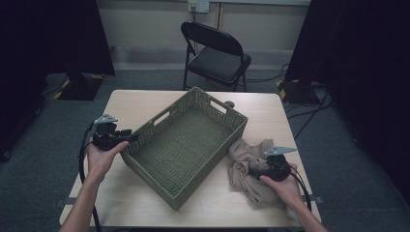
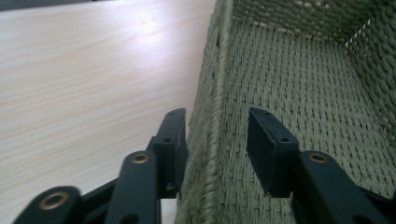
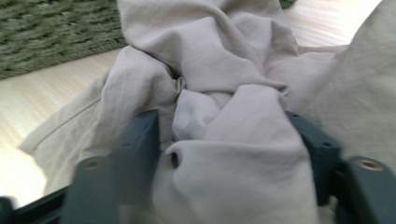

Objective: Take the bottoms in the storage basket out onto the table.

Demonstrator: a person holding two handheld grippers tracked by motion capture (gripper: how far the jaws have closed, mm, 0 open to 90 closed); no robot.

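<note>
Two grippers worked at a pale wood-grain table (image 1: 145, 198). Near its centre sat a rectangular olive-green woven basket (image 1: 186, 145), set at an angle, with slot handles cut in its short walls and a ribbed, rope-like weave across floor and sides.

At about nine o'clock from the basket, the left gripper (image 1: 126, 137) was held in the person's left hand (image 1: 100, 157). In the left gripper view the left gripper (image 2: 217, 140) had its flat black jaws parted and straddling the basket (image 2: 299, 84) wall: one jaw outside over the table (image 2: 79, 79), the other inside over the woven floor, with the thick braided rim running up between them. The jaws were spread, not pinching the wall.

At about four o'clock from the basket lay a crumpled beige cloth (image 1: 249, 169), soft and matte, heaped in folds just beside the basket's near corner. The right gripper (image 1: 254, 170), in the right hand (image 1: 285, 186), was down on this heap. In the right gripper view the right gripper (image 3: 224, 140) had a bunched fold of the cloth (image 3: 219, 60) filling the gap between its jaws, which pressed against it from both sides; fine creases radiated from the pinched knot. A strip of basket weave (image 3: 51, 37) showed at ten o'clock.
</note>
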